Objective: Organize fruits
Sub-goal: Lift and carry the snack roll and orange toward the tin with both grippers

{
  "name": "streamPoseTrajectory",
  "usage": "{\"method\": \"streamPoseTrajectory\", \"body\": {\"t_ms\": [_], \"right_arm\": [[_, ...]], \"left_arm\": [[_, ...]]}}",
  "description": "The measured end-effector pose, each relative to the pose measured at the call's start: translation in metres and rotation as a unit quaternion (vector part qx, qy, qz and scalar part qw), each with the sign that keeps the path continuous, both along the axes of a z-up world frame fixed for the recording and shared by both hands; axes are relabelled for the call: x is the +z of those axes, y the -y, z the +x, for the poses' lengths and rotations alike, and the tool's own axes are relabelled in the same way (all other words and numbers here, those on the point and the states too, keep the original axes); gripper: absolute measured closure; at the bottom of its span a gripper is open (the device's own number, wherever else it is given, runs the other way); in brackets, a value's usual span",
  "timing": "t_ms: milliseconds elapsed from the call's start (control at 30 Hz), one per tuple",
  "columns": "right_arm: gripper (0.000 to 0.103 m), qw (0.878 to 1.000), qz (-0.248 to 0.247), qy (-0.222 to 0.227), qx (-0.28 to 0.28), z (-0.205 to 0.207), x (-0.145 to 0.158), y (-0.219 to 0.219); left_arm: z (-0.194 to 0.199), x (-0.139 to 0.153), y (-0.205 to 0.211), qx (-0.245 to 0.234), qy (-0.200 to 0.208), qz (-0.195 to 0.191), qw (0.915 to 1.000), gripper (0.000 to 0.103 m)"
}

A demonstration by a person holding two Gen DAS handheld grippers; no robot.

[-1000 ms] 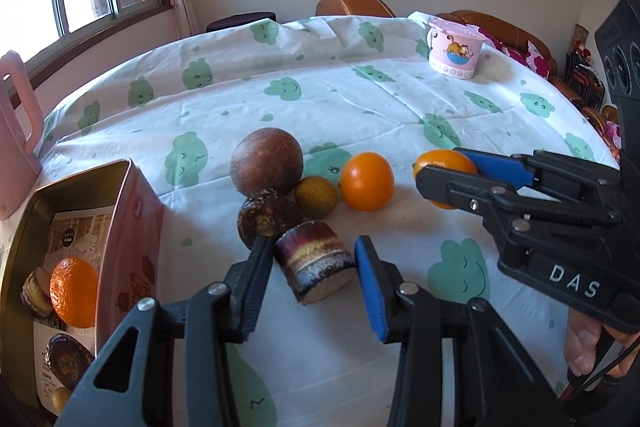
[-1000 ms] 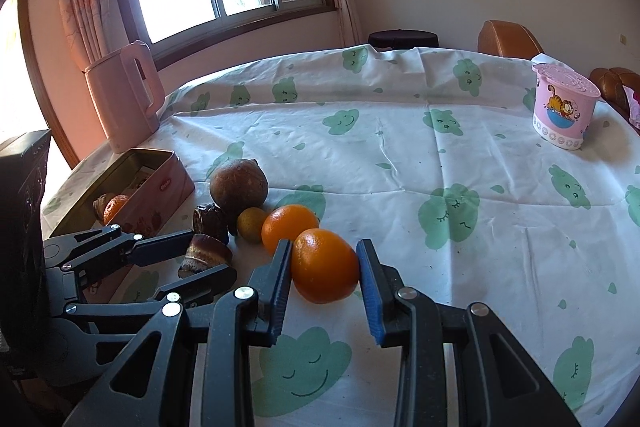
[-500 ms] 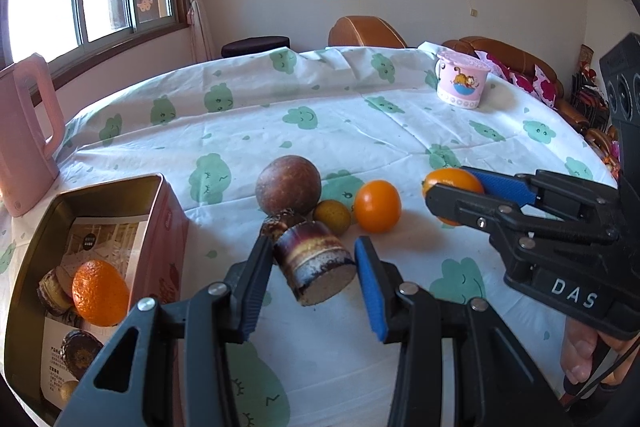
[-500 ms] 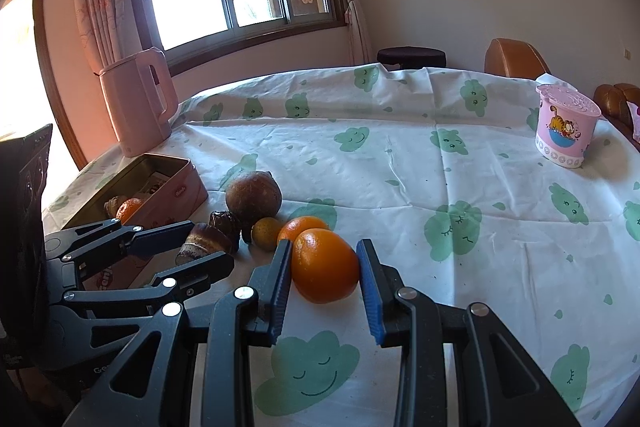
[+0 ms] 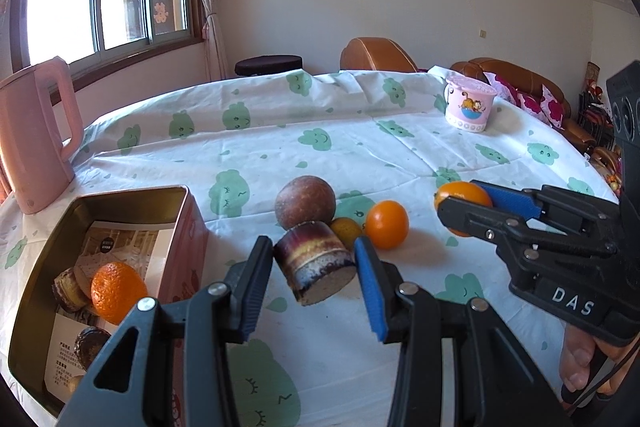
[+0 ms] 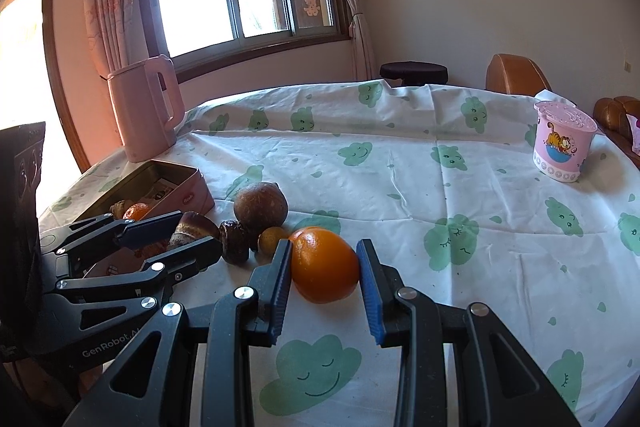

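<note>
Several fruits already sit in the tin [image 5: 182, 211]; left gripper [image 5: 314, 261] pinches a banded cut piece [image 5: 316, 263], right gripper [image 6: 322, 267] clamps an orange [image 6: 324, 265], three loose fruits [image 5: 306, 203] remain.

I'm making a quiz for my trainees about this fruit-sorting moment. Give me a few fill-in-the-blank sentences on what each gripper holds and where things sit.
1. The left gripper is shut on a striped, ____-shaped piece.
2. The right gripper is shut on an ____.
3. An orange fruit already lies inside the pink ____.
4. The pink kettle stands on the table in front of the ____.

Missing words: cylinder; orange; tin; window
</note>
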State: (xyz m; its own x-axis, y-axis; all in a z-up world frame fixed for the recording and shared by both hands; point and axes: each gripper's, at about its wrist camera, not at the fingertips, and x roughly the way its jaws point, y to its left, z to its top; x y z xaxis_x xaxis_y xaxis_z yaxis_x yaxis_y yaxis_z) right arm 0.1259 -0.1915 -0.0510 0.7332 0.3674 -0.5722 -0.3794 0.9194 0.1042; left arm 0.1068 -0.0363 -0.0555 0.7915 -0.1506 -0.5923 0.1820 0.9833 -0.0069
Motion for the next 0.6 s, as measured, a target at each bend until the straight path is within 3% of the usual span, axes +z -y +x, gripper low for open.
{"method": "streamPoseTrajectory", "body": {"t_ms": [600], "right_arm": [[0.069,0.999,-0.001,0.033,-0.001,-0.011,0.006,-0.001]], "left_arm": [[-0.010,0.007,-0.006,0.016,0.032,-0.007,0.9993,0.059]]}}
